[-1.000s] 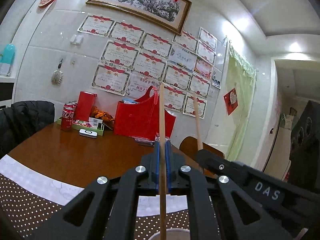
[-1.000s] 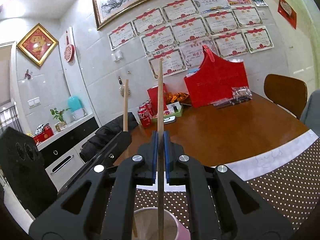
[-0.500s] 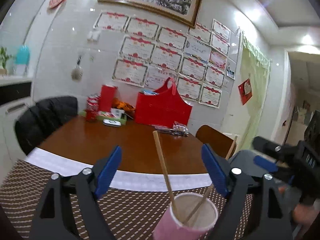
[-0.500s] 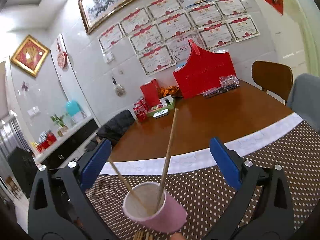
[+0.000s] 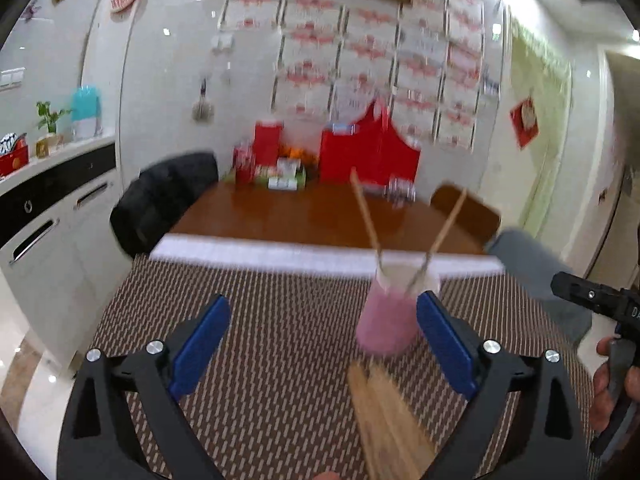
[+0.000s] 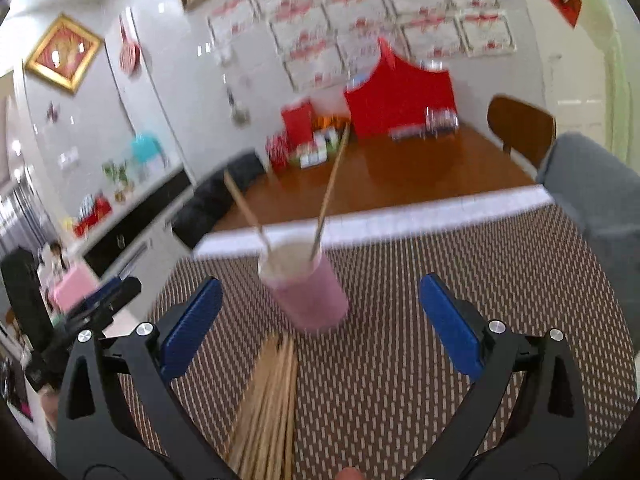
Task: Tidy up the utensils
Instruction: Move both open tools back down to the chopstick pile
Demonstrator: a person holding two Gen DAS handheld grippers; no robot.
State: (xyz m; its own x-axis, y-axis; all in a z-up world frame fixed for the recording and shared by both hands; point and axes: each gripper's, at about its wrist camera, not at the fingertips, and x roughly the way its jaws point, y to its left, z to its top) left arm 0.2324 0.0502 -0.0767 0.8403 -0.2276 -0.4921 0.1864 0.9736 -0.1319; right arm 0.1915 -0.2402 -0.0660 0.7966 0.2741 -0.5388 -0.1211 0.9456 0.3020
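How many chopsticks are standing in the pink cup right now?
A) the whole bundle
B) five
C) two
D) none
C: two chopsticks lean apart in the pink cup, while the bundle lies on the mat in front of it, and both grippers are open and empty.

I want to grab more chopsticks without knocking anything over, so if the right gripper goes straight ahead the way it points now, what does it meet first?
Probably the pink cup, standing just left of centre between the open right gripper pads, ahead of the loose chopsticks on the mat. Depth is blurred, so that is uncertain.
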